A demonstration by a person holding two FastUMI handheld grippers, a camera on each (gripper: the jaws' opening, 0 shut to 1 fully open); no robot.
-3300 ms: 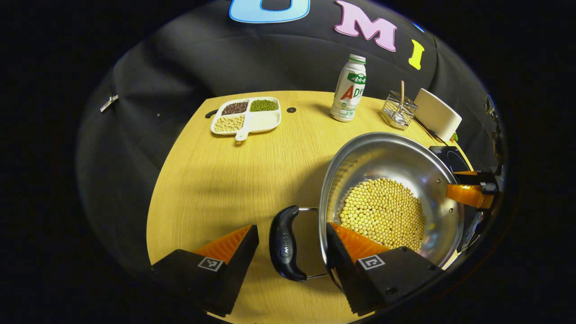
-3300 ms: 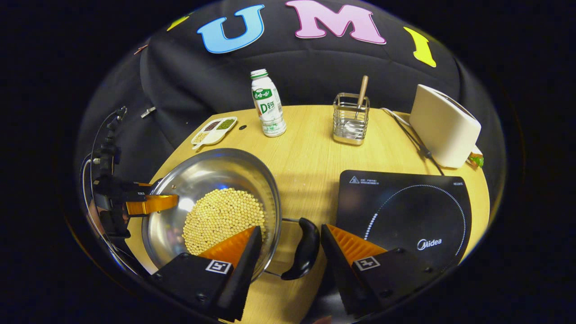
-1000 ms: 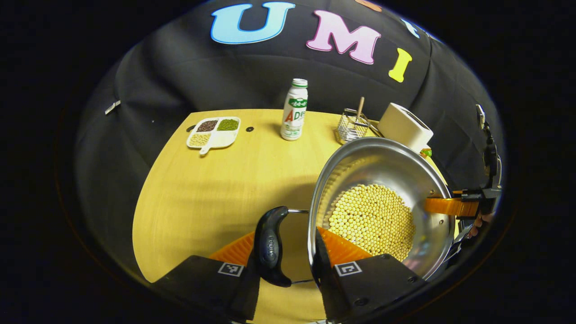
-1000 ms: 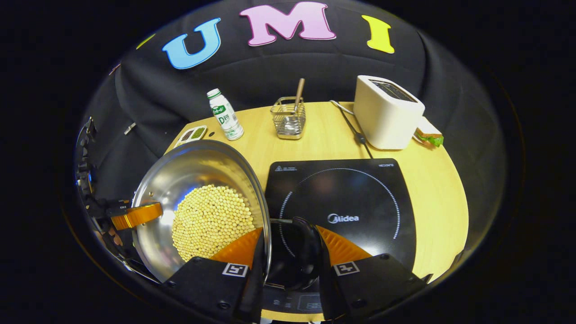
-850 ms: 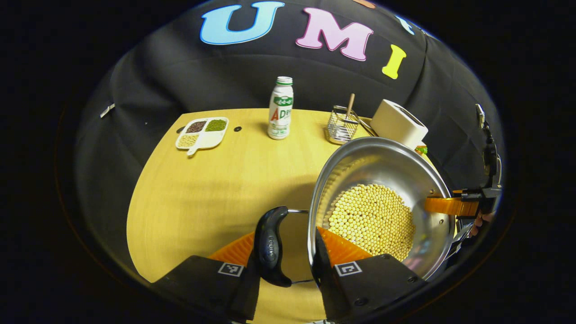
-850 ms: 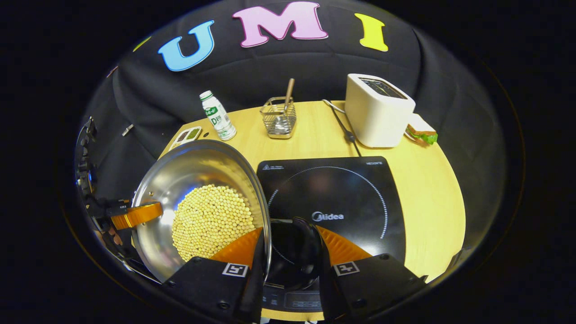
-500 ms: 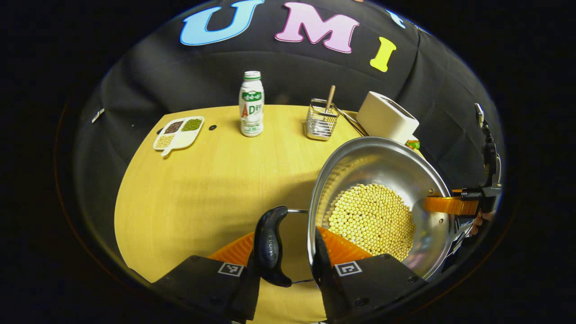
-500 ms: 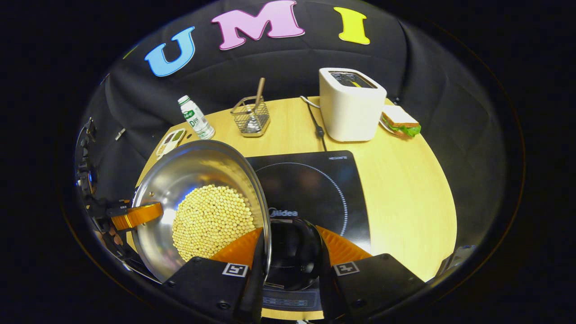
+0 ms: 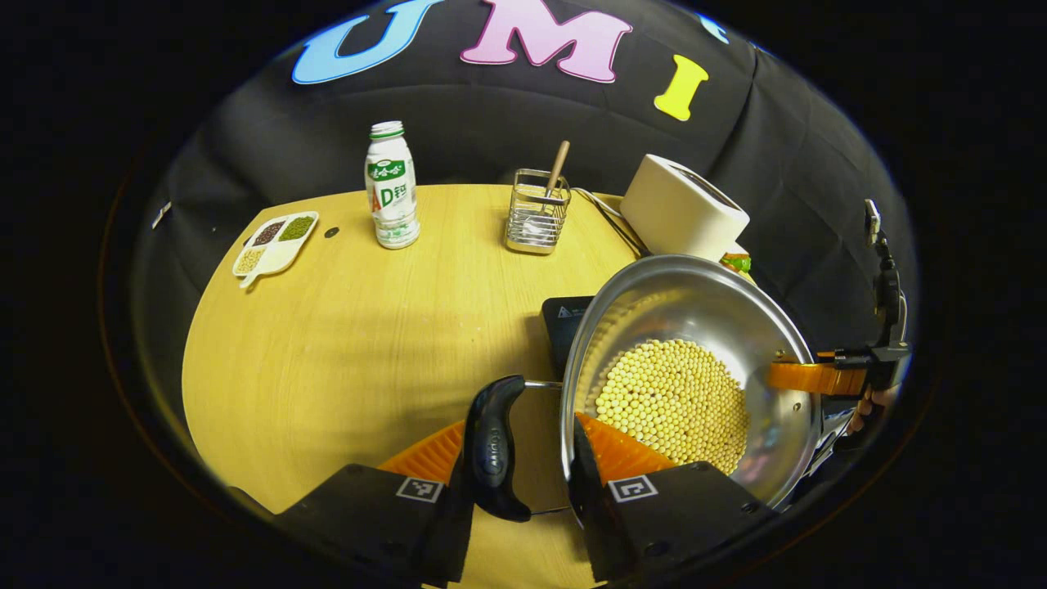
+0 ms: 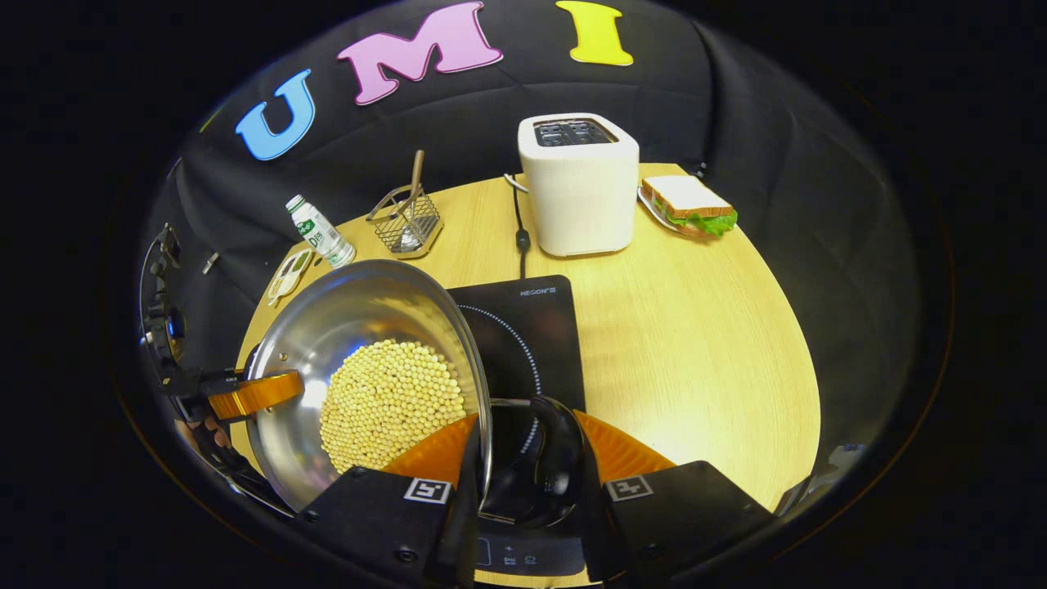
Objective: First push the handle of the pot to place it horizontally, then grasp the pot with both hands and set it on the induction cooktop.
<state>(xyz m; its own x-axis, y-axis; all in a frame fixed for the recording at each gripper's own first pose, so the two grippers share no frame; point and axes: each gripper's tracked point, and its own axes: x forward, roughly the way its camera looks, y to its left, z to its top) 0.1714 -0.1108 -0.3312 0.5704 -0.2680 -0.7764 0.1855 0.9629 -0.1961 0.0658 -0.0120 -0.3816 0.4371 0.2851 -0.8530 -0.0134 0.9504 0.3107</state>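
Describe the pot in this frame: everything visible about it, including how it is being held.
The pot is a round, shiny steel vessel, its bottom covered by a layer of pale yellow beans. It has two black side handles on wire brackets. The left gripper is clamped on the left handle, one orange finger inside the rim. The right gripper grips the right handle likewise. The pot sits roughly level, over the near left part of the induction cooktop; whether it touches the cooktop cannot be told.

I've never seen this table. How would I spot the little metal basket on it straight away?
Start at the white toaster at the back of the wooden table. Just beside it, towards the drink bottle, stands the wire basket. It alone is see-through mesh, with a wooden handle sticking up out of it.
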